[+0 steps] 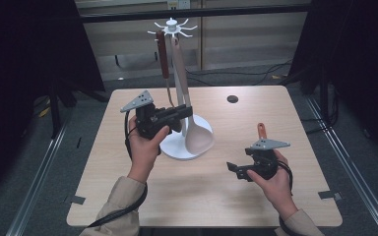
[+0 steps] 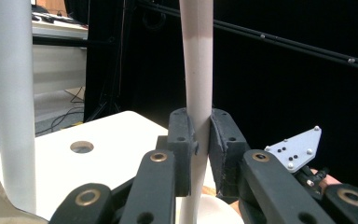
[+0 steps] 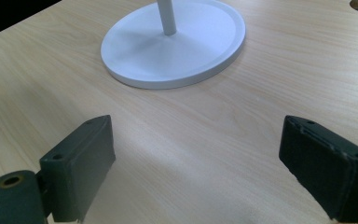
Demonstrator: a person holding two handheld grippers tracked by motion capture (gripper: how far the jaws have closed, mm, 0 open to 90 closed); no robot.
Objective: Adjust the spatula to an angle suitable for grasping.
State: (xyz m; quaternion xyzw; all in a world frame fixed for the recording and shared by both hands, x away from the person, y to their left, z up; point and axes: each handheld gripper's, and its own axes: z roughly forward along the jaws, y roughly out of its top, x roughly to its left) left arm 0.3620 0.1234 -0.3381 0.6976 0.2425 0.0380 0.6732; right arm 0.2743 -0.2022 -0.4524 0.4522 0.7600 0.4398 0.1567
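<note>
The left gripper (image 2: pixel 200 140) clamps the stiff, light-looking ladle (image 1: pixel 195 132) mid-handle, beside the rack's pole (image 2: pixel 10 102); the right gripper (image 3: pixel 196 163) gapes empty.

Light wood desk (image 1: pixel 275 206) w/ rounded corners, round cable hole (image 1: pixel 232 99) near far edge, right of centre. Grey carpet floor (image 1: pixel 93 137) around it; metal floor rails (image 1: pixel 37 184) run along left & right sides. Black curtains (image 1: pixel 24 49) hang both sides. Behind far edge: pale panelled wall (image 1: pixel 246 39), black crossbar (image 1: pixel 197 13), cables (image 1: pixel 236 73) on floor. Lighting dim, even.
</note>
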